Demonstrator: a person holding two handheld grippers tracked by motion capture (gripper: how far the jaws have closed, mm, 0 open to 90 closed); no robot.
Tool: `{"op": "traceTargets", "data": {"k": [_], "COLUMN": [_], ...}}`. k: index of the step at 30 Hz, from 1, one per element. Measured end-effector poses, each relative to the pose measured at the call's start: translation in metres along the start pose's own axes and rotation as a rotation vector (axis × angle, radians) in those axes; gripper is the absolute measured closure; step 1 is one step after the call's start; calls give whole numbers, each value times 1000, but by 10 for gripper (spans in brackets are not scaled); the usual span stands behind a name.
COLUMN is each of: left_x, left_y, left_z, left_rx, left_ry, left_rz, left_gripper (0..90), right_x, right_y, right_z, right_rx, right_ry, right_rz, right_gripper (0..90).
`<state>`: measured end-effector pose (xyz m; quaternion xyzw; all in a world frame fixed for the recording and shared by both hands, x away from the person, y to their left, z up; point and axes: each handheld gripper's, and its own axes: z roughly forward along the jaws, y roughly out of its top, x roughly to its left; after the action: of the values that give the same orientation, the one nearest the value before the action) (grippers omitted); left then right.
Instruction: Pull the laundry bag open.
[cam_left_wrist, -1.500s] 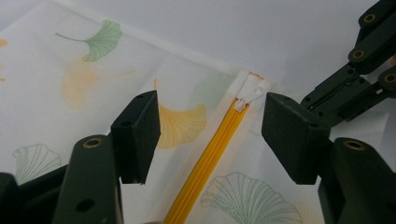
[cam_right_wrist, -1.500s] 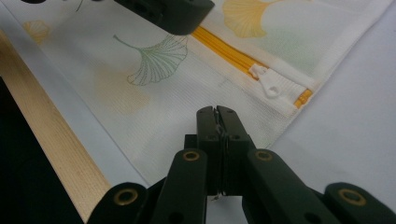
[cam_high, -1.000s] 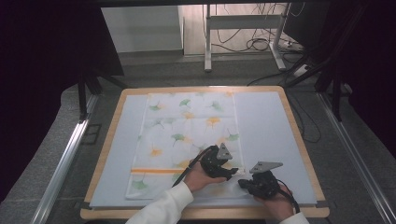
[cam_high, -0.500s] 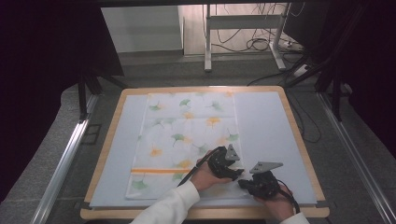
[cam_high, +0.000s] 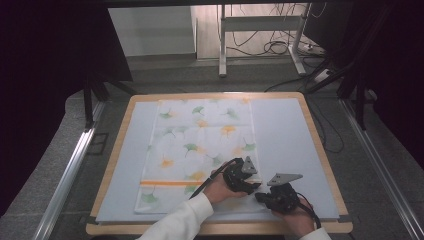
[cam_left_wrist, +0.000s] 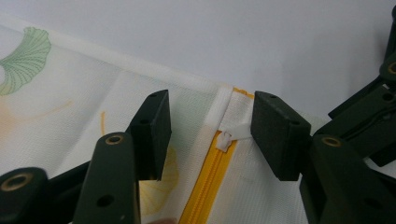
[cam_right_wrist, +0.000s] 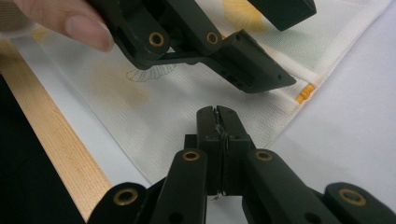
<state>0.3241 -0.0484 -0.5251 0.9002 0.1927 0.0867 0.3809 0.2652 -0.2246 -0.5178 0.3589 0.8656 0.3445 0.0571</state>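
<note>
Now your left hand-held gripper (cam_left_wrist: 208, 123), jaws just narrowing, straddles the one zip pull (cam_left_wrist: 232, 135); your right hand-held gripper (cam_right_wrist: 218, 122) pinches the one cloth bag's (cam_high: 200, 145) edge.

the cloth bag (cam_high: 200, 155) lies flat on the mat (cam_high: 290, 140), left of its middle, and the mat lies on the worktop (cam_high: 320, 150). at the bag's near right corner the left gripper (cam_left_wrist: 208, 123) straddles the zipper pull (cam_left_wrist: 231, 135). the right gripper (cam_right_wrist: 218, 122) sits just to its right, at the bag's edge.
</note>
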Motion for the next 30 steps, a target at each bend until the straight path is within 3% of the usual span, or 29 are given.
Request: {"op": "traceTargets", "data": {"k": [9, 15, 20, 27, 29, 30], "left_x": [1, -2, -2, 2, 5, 5], "left_y": [3, 0, 1, 6, 6, 6], "left_z": [-9, -6, 0, 9, 9, 9], "left_rx": [-13, 25, 35, 22, 16, 16], "left_ry": [-7, -19, -13, -47, -85, -85], "left_rz": [5, 61, 74, 28, -6, -6], "left_gripper": [484, 480, 481, 494, 543, 563], "right_x": [0, 0, 0, 1, 1, 1], "right_y": [0, 0, 0, -1, -1, -1], "right_z": [0, 0, 1, 1, 1, 1], "right_rx": [1, 0, 2, 8, 9, 9], "right_ry": [1, -1, -3, -3, -4, -4], "right_rz": [-1, 0, -3, 0, -2, -3], "right_gripper": [878, 878, 878, 878, 879, 879]}}
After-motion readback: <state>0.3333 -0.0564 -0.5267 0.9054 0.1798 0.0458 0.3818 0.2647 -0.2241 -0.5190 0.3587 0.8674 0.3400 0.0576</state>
